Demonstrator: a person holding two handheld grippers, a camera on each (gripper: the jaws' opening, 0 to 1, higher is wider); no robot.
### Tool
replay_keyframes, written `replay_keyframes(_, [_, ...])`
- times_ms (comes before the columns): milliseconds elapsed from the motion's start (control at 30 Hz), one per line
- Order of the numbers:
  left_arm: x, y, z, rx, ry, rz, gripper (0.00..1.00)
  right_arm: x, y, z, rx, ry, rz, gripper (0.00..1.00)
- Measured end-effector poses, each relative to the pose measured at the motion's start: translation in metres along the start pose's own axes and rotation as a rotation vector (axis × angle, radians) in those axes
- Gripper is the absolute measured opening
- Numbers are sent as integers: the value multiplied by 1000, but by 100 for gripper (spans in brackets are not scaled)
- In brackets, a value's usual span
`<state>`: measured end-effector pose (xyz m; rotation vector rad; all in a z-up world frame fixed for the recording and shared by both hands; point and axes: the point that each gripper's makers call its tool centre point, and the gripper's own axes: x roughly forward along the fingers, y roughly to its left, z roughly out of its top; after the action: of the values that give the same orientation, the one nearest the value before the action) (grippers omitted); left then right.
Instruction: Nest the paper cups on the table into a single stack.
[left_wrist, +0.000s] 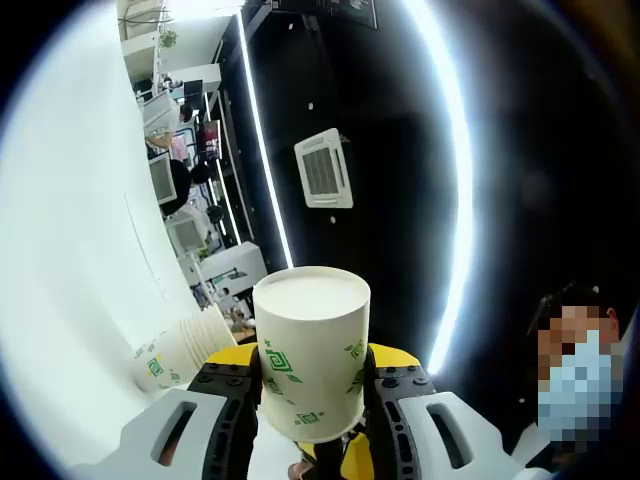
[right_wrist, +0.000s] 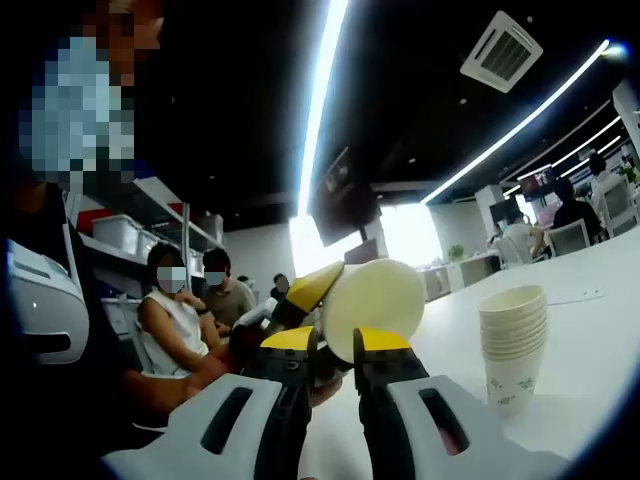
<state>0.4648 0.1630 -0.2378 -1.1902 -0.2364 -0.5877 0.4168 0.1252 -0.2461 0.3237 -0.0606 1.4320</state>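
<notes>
A white paper cup (left_wrist: 311, 350) with green print sits between the yellow-tipped jaws of my left gripper (left_wrist: 312, 362), which is shut on it, the cup's closed base pointing away from the camera. A stack of several nested cups (left_wrist: 186, 350) rests on the white table (left_wrist: 80, 300) behind and left of it. In the right gripper view the same held cup (right_wrist: 378, 298) hovers just beyond my right gripper (right_wrist: 337, 345), whose jaws stand close together with nothing between them. The cup stack (right_wrist: 513, 345) stands upright on the table (right_wrist: 590, 330) to the right.
Two people sit (right_wrist: 190, 315) beyond the table's far side, and another person stands close on the left. Chairs and desks (right_wrist: 560, 235) lie farther back along the table.
</notes>
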Motion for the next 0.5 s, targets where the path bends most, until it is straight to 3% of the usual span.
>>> replay_keyframes(500, [-2,5,-1,-7,-15,13,43,12,0,-7,-57,26,11,5])
